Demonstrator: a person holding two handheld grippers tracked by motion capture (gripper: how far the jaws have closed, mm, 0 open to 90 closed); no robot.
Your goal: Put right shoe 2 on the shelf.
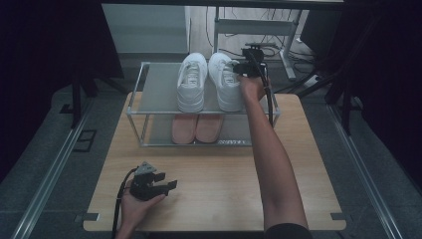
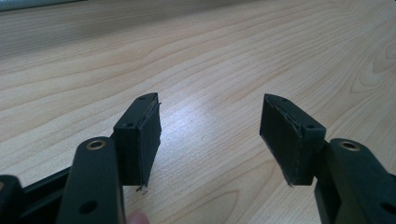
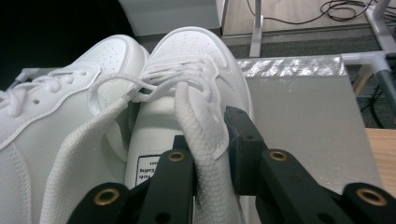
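A: Nearest first. The left gripper (image 1: 160, 185) rests low on the wooden table (image 2: 224, 56), jaws well apart, nothing between them. Bare woodgrain runs ahead of its pads.

B: And past it?

A: Beyond that gripper stands the two-tier rack (image 1: 159, 87). A pink pair (image 1: 196, 128) sits on its lower shelf. On the top shelf are the left white sneaker (image 1: 191, 82) and the right white sneaker (image 1: 225, 82), side by side, toes pointing away.

B: The right gripper (image 1: 242, 69)?

A: It is at the far right of the top shelf, on the right sneaker's collar. In the right gripper view the padded heel wall (image 3: 205, 140) stands between its jaws. One jaw sits inside the shoe, the other outside. The outer pad looks just off the fabric, so the hold reads as slack, not clamped.

B: Risks from here?

A: Likely a slip. If the shoe is lifted on that loose hold, the soft collar could fold and slide out. Dragging it sideways could nudge the left sneaker, which lies just beside it. The loose lace loop (image 3: 116, 88) in front of the jaws could snag.

B: Any writing?

A: A white insole label (image 3: 148, 170) below the inner jaw carries dark print, too small to read. A marking on the rack's lower front edge (image 1: 234, 142) is illegible too.
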